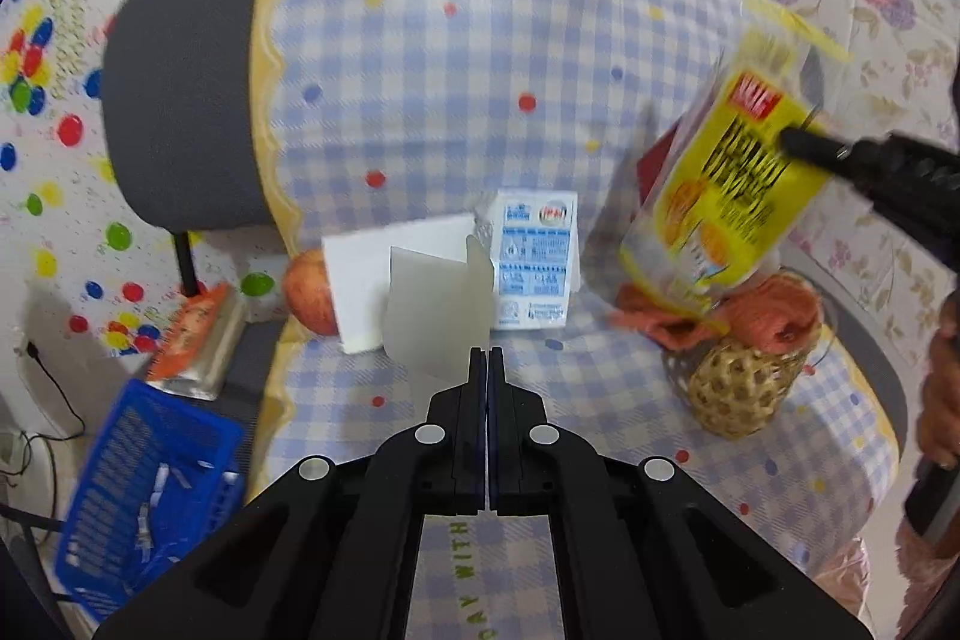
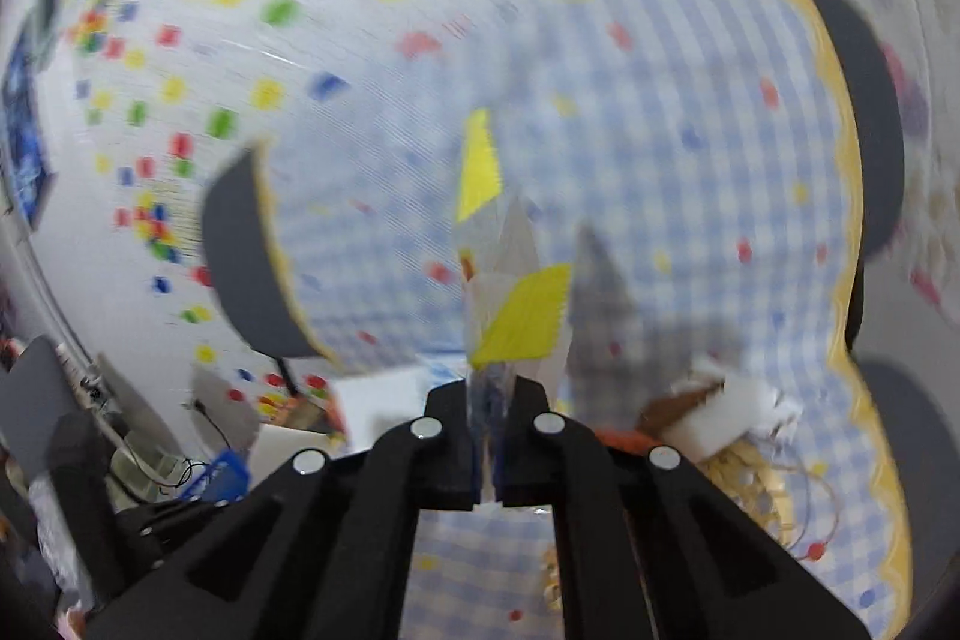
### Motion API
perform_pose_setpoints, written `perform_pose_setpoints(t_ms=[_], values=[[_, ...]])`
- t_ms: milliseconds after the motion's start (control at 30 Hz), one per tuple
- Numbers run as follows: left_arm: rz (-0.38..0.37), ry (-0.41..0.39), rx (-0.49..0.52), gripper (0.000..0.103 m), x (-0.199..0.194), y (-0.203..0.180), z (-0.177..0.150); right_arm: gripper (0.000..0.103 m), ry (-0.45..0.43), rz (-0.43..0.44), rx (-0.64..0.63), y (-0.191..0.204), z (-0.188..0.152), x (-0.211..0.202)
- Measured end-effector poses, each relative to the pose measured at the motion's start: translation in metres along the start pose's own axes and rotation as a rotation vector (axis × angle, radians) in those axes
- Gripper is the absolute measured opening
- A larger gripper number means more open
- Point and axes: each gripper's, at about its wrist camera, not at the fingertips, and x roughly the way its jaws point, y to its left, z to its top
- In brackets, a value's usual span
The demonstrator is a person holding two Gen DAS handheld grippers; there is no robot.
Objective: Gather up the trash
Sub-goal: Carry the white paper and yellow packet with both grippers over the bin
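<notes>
Right gripper (image 2: pixel 491 436) clamped on the yellow snack wrapper (image 1: pixel 729 184), pinched at its edge and raised clear of the woven basket (image 1: pixel 741 391), presumably for carrying to the blue bin (image 1: pixel 144 496) beside the table. Wrapper sticking out beyond those fingertips. Left gripper (image 1: pixel 486 358) shut on a grey card scrap (image 1: pixel 435 307), held above the checked cloth (image 1: pixel 420 58).

We see a table under a blue-checked cloth (image 1: pixel 420 58); on it a milk carton (image 1: pixel 534 262) at centre, an apple (image 1: pixel 309 298) at nine o'clock, a wicker basket (image 1: pixel 738 388) at four.
</notes>
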Motion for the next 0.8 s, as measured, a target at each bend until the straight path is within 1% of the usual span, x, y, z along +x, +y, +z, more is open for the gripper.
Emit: perform_pose_setpoints(t_ms=[67, 167, 300, 433, 533, 600, 633, 667, 700, 767, 800], values=[[0.007, -0.032, 0.007, 0.0, -0.021, 0.0, 0.002, 0.002, -0.021, 0.017, -0.031, 0.015, 0.003, -0.022], [0.011, -0.074, 0.017, 0.0, -0.055, -0.004, -0.001, 0.002, -0.032, -0.006, -0.076, 0.031, -0.007, -0.052], [0.014, -0.093, 0.027, 0.0, -0.083, -0.018, -0.014, 0.002, -0.033, -0.103, -0.104, 0.041, -0.036, -0.093], [-0.035, -0.087, 0.047, 0.0, -0.102, -0.043, -0.029, 0.002, -0.026, -0.139, -0.078, 0.033, -0.059, -0.134], [-0.1, -0.098, 0.095, 0.0, -0.121, -0.073, -0.042, 0.003, -0.023, -0.15, -0.041, 0.023, -0.08, -0.165], [-0.194, -0.098, 0.121, 0.0, -0.134, -0.098, -0.05, 0.003, -0.021, -0.152, 0.007, 0.013, -0.095, -0.184], [-0.22, -0.1, 0.134, 0.0, -0.139, -0.107, -0.054, 0.003, -0.025, -0.154, 0.021, 0.009, -0.099, -0.192], [-0.259, -0.106, 0.165, 0.0, -0.146, -0.124, -0.059, 0.003, -0.029, -0.167, 0.03, 0.005, -0.108, -0.207], [-0.28, -0.108, 0.179, 0.0, -0.149, -0.132, -0.062, 0.003, -0.03, -0.179, 0.031, 0.003, -0.112, -0.214], [-0.337, -0.111, 0.224, 0.0, -0.156, -0.155, -0.072, 0.003, -0.03, -0.23, 0.03, -0.007, -0.127, -0.238], [-0.347, -0.113, 0.255, 0.0, -0.156, -0.167, -0.079, 0.003, -0.032, -0.277, 0.033, -0.014, -0.137, -0.252]])
